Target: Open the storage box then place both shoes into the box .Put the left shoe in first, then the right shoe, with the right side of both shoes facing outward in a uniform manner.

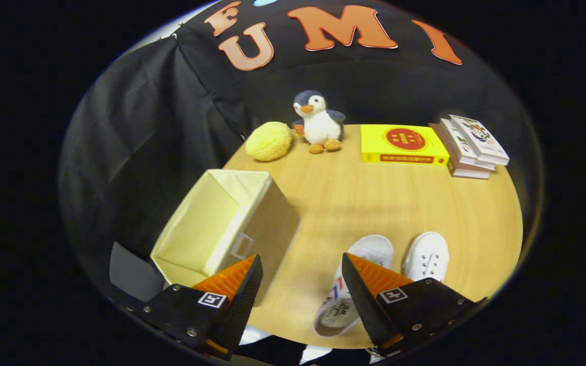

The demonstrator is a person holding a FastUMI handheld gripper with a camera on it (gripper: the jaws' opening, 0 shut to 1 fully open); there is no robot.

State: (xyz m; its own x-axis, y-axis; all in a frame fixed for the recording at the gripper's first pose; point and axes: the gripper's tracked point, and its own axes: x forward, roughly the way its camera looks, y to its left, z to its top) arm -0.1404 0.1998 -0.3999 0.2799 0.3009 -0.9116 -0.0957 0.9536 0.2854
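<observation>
On a round wooden table [374, 203], a cream fabric storage box [222, 223] sits at about ten o'clock from the gripper [300, 277], just ahead of its left finger. Its top is open and its inside looks bare, though the left finger hides its near corner. A small label window shows on its brown side wall; nothing in it can be made out.

Two white shoes lie at about one o'clock. The nearer shoe [351, 284] is partly hidden behind the right finger; its long axis runs away from the gripper, toe pointing toward the far side of the table. Red and blue stripes and some dark printing mark its insole, too small to read. The second shoe [427, 255] lies just to its right, parallel, laces up, with its heel end covered by the finger.

The gripper's fingers are spread wide apart and hold nothing.

Farther off, at twelve o'clock, stand a plush penguin [318, 122] and a yellow knitted ball [268, 141]. At one o'clock lies a yellow book [404, 145] with a red circle, its writing unreadable, and beside it a stack of white books [471, 147].
</observation>
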